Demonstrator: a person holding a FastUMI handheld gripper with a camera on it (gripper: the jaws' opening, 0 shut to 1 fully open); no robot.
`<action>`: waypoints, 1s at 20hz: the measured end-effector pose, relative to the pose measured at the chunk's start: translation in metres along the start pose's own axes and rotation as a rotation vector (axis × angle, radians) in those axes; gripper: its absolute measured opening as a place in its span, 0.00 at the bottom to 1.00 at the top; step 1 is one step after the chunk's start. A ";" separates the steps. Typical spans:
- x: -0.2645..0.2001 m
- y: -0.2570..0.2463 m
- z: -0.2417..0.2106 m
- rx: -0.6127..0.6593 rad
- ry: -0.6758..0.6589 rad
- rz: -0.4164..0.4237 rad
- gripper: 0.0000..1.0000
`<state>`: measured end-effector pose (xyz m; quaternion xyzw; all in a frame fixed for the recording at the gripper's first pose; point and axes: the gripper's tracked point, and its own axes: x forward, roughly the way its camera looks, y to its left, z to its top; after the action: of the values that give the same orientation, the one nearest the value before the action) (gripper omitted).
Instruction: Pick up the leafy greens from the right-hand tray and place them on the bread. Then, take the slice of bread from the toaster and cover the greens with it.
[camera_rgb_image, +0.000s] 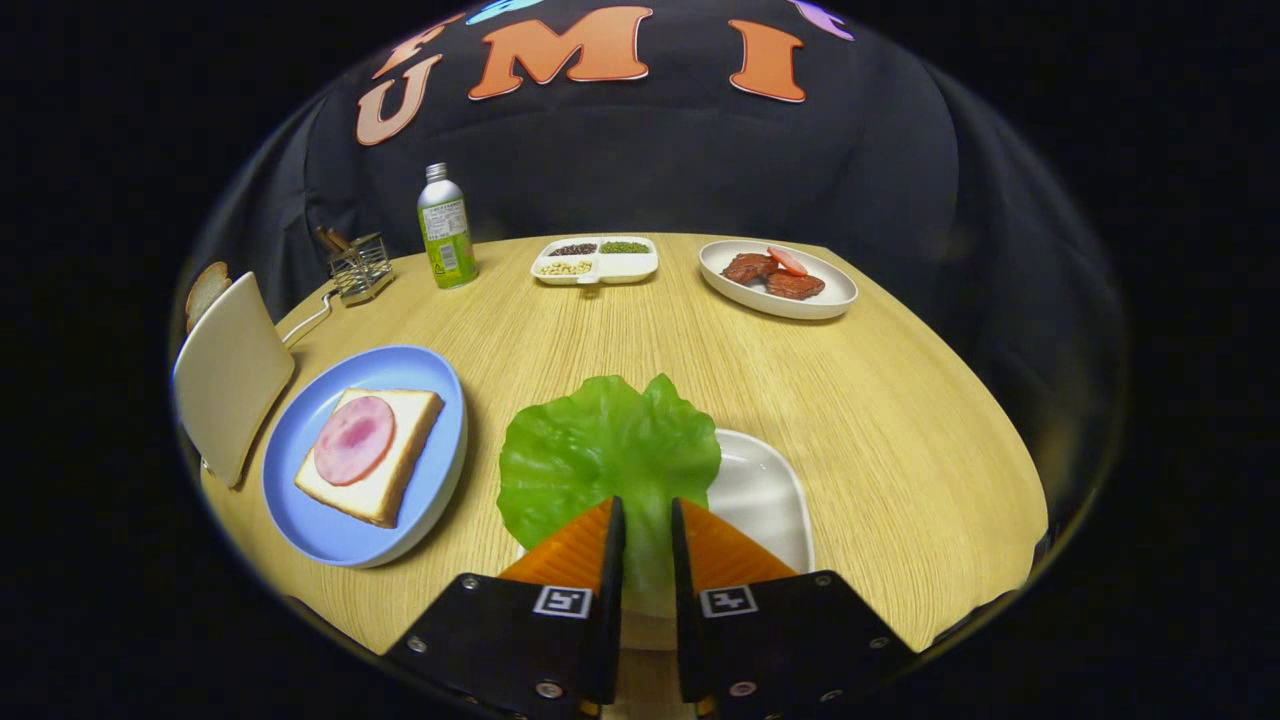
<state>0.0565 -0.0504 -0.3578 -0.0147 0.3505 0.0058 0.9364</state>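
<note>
Gripper view: your gripper (647, 520) has its fingers drawn close, pinching the stem of the green ruffled lettuce leaf (600, 455) between them. That leaf lies over the left edge of the white rounded tray (765, 495) on the pale wooden table (880, 400). Left of it sits the round blue plate (420, 385) carrying the square bread slice (400, 470) topped with the pink ham round (354, 439). Beyond stands the green-labelled metal bottle (446, 230); its label writing is too small to read.

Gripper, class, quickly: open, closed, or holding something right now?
Gripper: closed on the stem end of the lettuce leaf, both fingers pressing it, above the white tray.
</note>
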 end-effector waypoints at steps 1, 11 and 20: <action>0.000 -0.002 0.000 -0.001 -0.002 -0.008 0.13; -0.026 -0.002 0.036 -0.022 -0.062 -0.041 0.01; -0.070 0.006 0.071 -0.020 -0.136 -0.036 0.01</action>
<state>0.0505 -0.0422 -0.2584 -0.0300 0.2856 -0.0064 0.9579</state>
